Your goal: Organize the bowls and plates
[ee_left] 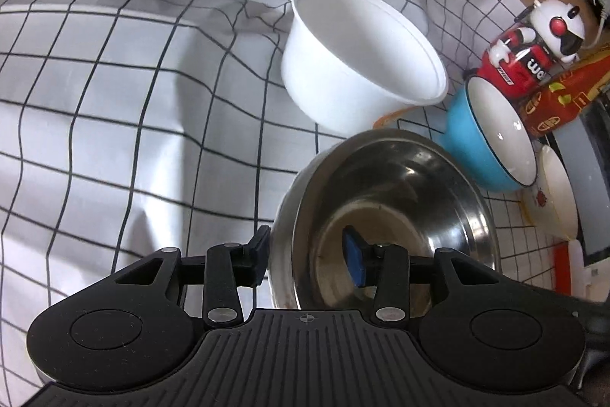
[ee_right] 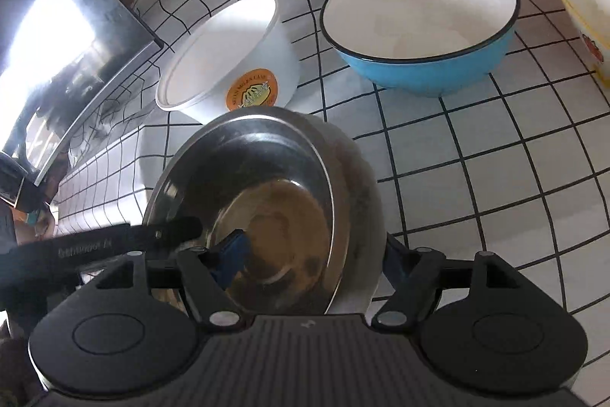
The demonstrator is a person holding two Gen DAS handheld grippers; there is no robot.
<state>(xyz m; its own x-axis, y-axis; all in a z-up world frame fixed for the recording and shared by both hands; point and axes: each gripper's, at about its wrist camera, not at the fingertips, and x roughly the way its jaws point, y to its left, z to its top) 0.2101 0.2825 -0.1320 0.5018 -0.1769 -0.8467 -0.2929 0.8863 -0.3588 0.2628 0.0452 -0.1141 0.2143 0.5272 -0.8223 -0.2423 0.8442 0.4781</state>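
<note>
Gridded cloth (ee_left: 114, 102) carried four bowls: steel bowl (ee_left: 400, 201) lower centre, white tub (ee_left: 354, 56), blue bowl (ee_left: 492, 136), cream bowl (ee_left: 556, 193). Left gripper (ee_left: 309, 262) and right gripper (ee_right: 312, 254) each straddled the steel rim, jaws spread, not pinching.

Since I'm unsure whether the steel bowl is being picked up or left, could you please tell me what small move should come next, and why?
Probably lift both claws straight up off the steel bowl. The left claw and right claw each straddle its rim with pads not pressing the wall, so neither grips it, and it seems to rest on the checked cloth.
</note>
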